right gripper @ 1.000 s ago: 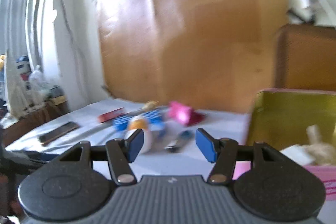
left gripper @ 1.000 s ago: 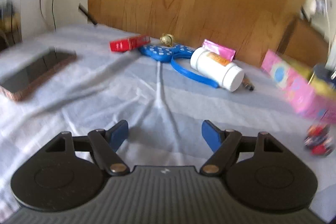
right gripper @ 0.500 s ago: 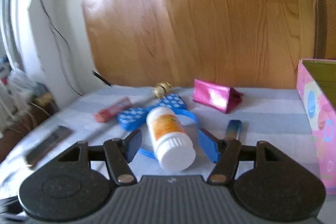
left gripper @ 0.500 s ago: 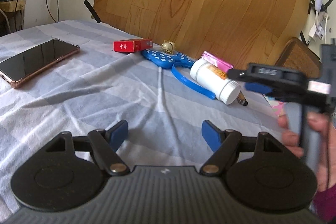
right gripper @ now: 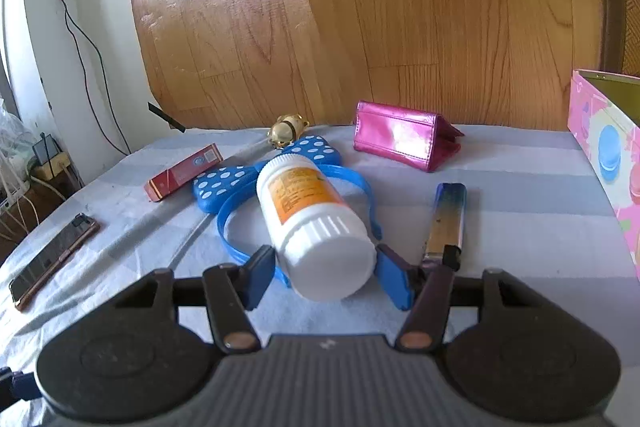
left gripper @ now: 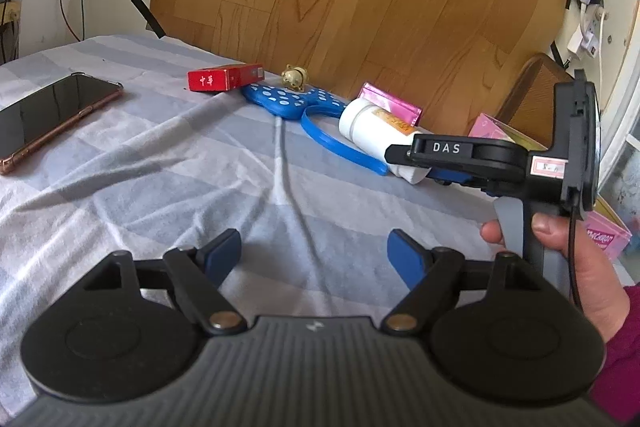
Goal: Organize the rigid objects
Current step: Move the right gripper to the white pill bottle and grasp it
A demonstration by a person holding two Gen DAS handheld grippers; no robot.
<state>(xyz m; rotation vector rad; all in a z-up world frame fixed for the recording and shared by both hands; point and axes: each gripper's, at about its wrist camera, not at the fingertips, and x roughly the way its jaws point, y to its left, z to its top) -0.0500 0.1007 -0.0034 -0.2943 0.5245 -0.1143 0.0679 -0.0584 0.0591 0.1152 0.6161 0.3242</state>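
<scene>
White pill bottle (right gripper: 316, 223) is seen lying at frame center on the striped sheet (right gripper: 500, 187), cap between the right gripper's (right gripper: 325, 277) 2 blue pads, which were just closing; contact cannot be told. Left gripper (left gripper: 316, 255) is held wide, empty, at lower center. Pink box (right gripper: 608, 155) is seen at right edge.

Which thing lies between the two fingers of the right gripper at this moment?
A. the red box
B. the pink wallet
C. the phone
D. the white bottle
D. In the right wrist view the white bottle lies on its side with its cap end between the blue fingers of the right gripper, while the other things lie farther away on the cloth.
</scene>
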